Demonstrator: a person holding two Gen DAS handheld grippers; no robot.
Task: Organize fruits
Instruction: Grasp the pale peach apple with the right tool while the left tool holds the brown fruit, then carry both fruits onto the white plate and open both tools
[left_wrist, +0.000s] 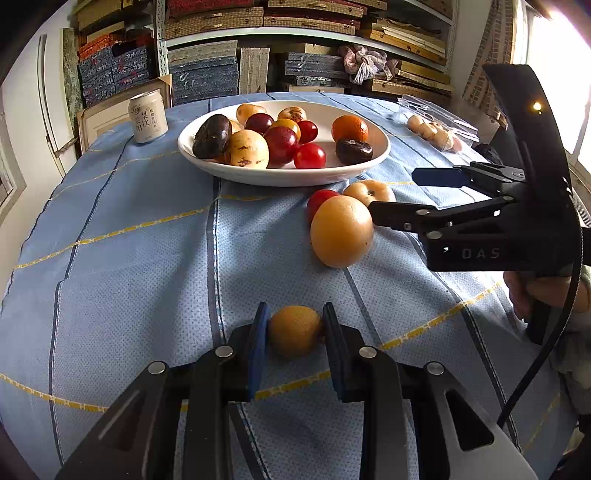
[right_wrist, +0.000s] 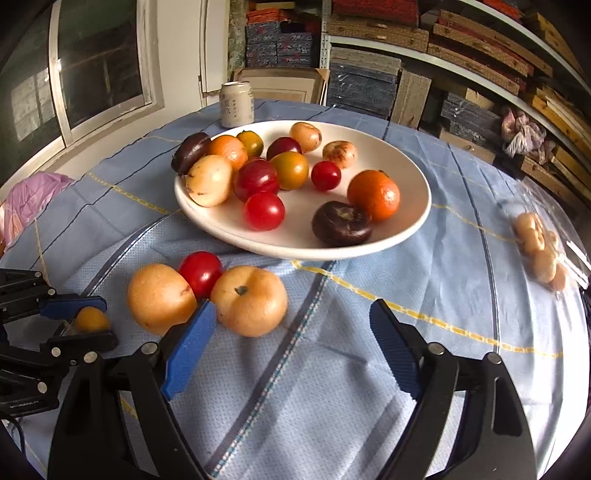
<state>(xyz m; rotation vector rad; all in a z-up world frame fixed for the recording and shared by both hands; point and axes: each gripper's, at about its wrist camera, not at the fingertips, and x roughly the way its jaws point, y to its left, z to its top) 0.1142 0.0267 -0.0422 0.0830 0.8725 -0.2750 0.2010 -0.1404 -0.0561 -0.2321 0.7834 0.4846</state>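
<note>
My left gripper (left_wrist: 295, 328) is shut on a small yellow fruit (left_wrist: 294, 330), just above the blue tablecloth; it also shows in the right wrist view (right_wrist: 91, 319). My right gripper (right_wrist: 291, 332) is open and empty, its left pad beside a yellow-orange fruit (right_wrist: 161, 298) and a pale orange fruit with a stem (right_wrist: 249, 300). A red tomato (right_wrist: 200, 273) lies between and behind these two. The white plate (right_wrist: 413, 225) behind them holds several fruits: tomatoes, plums, oranges, pale pears. In the left wrist view the right gripper (left_wrist: 399, 195) sits right of the yellow-orange fruit (left_wrist: 341, 230).
A drink can (left_wrist: 147, 116) stands at the table's far left corner. A clear plastic pack of small pale fruits (right_wrist: 539, 247) lies at the right edge. Shelves of stacked boxes stand behind the table. A pink cloth (right_wrist: 33, 195) lies at the left.
</note>
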